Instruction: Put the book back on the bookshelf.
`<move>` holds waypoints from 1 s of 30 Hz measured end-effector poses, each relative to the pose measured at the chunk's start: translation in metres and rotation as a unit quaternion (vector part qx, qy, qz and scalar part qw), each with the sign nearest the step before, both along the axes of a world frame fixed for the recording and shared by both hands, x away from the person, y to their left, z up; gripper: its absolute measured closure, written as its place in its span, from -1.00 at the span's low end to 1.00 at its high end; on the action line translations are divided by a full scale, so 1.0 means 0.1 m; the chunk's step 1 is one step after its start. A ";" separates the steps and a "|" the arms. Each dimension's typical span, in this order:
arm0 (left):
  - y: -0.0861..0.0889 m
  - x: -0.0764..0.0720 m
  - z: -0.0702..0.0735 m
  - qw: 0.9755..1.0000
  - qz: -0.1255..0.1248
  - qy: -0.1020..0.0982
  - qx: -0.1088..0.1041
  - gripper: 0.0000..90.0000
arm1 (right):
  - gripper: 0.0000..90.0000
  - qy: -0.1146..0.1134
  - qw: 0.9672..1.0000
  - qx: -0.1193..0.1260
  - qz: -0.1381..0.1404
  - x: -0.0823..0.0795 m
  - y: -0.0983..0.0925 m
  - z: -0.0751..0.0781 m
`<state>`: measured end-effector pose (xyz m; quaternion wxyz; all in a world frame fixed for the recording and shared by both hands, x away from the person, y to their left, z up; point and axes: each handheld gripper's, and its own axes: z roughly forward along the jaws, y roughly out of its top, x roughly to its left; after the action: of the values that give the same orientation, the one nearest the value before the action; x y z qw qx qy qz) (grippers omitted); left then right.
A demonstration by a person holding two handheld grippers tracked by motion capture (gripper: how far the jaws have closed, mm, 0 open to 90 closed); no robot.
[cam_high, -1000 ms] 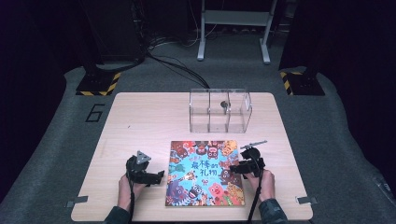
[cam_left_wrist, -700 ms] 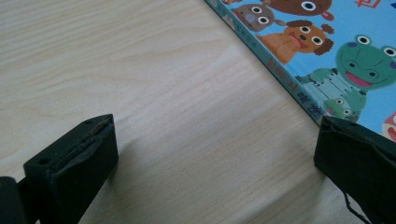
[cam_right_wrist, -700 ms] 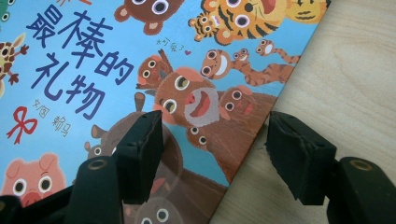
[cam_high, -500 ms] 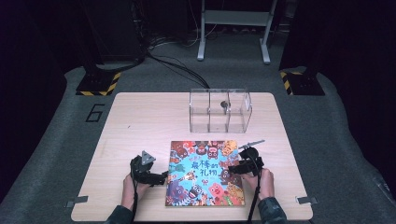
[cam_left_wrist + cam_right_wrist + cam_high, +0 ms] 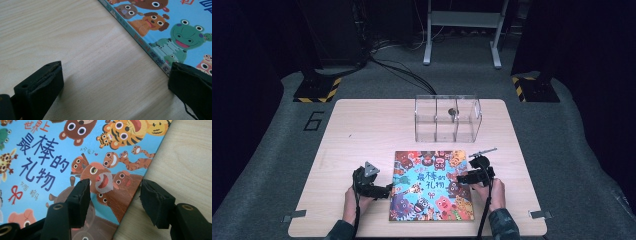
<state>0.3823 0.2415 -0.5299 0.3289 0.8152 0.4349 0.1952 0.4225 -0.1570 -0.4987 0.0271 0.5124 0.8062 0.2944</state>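
From above, the book lies flat at the table's near edge, your left gripper at its left side and your right gripper at its right. Your left gripper view shows open jaws, one on bare wood, one at the spine. Your right gripper view shows jaws that have just been closing, straddling the book's right edge, not pressing it.

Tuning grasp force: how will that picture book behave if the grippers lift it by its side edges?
The picture book lies flat with a squared, printed spine, so it is probably a stiff hardcover that will not flop. Its glossy cover may slip between pads. It sits flush on the table, so jaws likely need an edge levered up first.
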 end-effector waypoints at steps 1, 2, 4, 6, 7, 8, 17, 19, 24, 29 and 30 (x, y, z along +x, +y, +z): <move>0.00 0.00 0.00 1.000 0.003 0.000 -0.003 -1.00 | -0.08 0.002 1.000 0.006 -0.002 0.00 -0.01 0.00; -0.01 -0.01 0.00 1.000 0.007 0.001 -0.007 -0.99 | -0.08 0.004 1.000 0.012 0.001 0.00 -0.03 -0.01; 0.00 -0.01 -0.01 1.000 0.010 -0.003 -0.009 -0.97 | -0.08 0.007 1.000 0.023 0.000 0.00 -0.05 -0.01; 0.01 0.00 0.00 1.000 0.005 -0.002 -0.004 -0.96 | -0.07 0.010 1.000 0.029 0.000 0.00 -0.06 -0.02; 0.01 0.00 0.00 1.000 0.004 -0.002 -0.003 -0.95 | -0.07 0.012 0.999 0.032 -0.001 0.00 -0.07 -0.02; 0.01 0.00 0.00 1.000 0.004 -0.002 -0.003 -0.95 | -0.06 0.012 0.999 0.035 -0.001 0.00 -0.07 -0.02; 0.01 0.00 0.00 1.000 0.005 -0.003 -0.002 -0.95 | -0.04 0.032 0.997 0.071 -0.020 0.00 -0.13 -0.02; 0.01 0.00 0.00 1.000 0.005 -0.003 -0.002 -0.95 | -0.04 0.025 0.997 0.070 -0.016 0.01 -0.14 -0.03; 0.01 0.00 0.00 1.000 0.006 -0.003 -0.002 -0.95 | -0.05 0.022 0.996 0.086 -0.018 0.01 -0.16 -0.02; 0.01 0.00 0.00 1.000 0.005 -0.003 -0.002 -0.95 | -0.05 0.024 0.995 0.091 -0.023 -0.01 -0.16 0.01; 0.01 0.00 0.00 1.000 0.005 -0.003 -0.002 -0.95 | -0.05 0.017 0.996 0.090 -0.019 -0.01 -0.17 0.01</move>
<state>0.3821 0.2424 -0.5296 0.3310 0.8116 0.4384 0.1989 0.4216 -0.1736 -0.4976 -0.0275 0.5330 0.7669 0.3565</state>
